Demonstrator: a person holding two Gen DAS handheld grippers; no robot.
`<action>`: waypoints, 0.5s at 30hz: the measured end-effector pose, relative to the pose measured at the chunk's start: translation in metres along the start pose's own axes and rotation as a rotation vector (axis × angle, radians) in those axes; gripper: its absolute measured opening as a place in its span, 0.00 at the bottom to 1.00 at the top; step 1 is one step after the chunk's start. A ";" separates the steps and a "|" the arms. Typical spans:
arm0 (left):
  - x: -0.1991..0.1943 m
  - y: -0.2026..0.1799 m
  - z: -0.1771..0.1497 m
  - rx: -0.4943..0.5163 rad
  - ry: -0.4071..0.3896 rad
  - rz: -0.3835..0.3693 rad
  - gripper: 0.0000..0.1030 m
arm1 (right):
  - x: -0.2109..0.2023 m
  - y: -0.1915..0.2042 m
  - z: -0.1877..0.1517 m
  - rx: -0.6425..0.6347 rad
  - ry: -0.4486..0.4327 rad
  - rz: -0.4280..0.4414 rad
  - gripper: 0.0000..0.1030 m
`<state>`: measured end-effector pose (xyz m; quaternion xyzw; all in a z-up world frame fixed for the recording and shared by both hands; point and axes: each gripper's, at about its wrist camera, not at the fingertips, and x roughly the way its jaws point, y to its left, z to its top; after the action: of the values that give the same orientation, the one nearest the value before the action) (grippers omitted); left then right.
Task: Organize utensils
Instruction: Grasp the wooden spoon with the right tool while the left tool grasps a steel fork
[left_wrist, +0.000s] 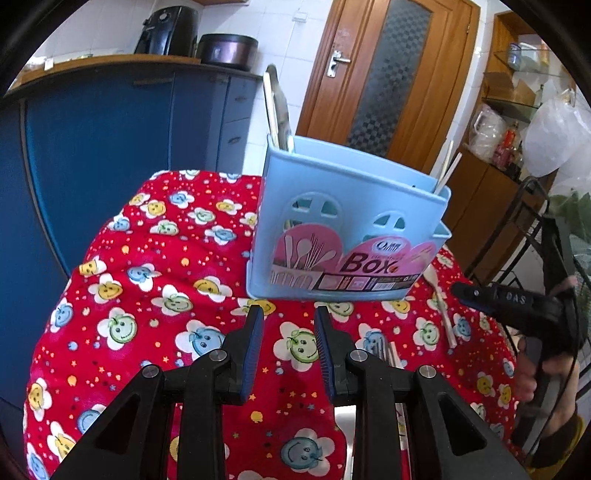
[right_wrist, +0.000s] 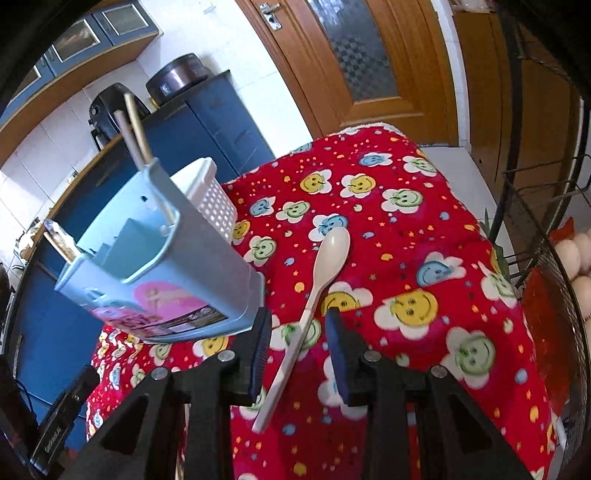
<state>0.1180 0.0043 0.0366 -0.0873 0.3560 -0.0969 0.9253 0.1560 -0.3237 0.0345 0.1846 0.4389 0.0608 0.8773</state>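
Currently, in the left wrist view, the left claw (left_wrist: 290, 314) is released and empty, facing the blue utensil box (left_wrist: 351, 236) on the red tabletop cloth (left_wrist: 147, 295); chopsticks (left_wrist: 445, 173) stand in the box's right end, other utensils at its left. In the right wrist view, the right claw (right_wrist: 297, 325), also released, straddles the white spoon (right_wrist: 314, 291), untouched; its long axis runs forward between the fingers, bowl pointing away. Right hand is nearer

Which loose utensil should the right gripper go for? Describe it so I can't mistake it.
On the red smiley-flower tablecloth, just right of the light blue utensil box, lies a cream plastic spoon. It is the only utensil lying flat there; its handle runs between the right gripper fingers.
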 end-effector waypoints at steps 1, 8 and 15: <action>0.002 0.000 -0.001 0.000 0.005 0.002 0.28 | 0.003 0.000 0.002 -0.003 0.007 -0.005 0.33; 0.012 0.002 -0.003 0.002 0.032 0.013 0.28 | 0.031 0.001 0.012 -0.004 0.073 -0.027 0.27; 0.014 0.008 -0.004 -0.006 0.043 0.020 0.28 | 0.047 -0.013 0.018 0.040 0.115 -0.004 0.08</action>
<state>0.1268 0.0079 0.0232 -0.0845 0.3770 -0.0886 0.9181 0.1978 -0.3279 0.0046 0.1973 0.4899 0.0608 0.8470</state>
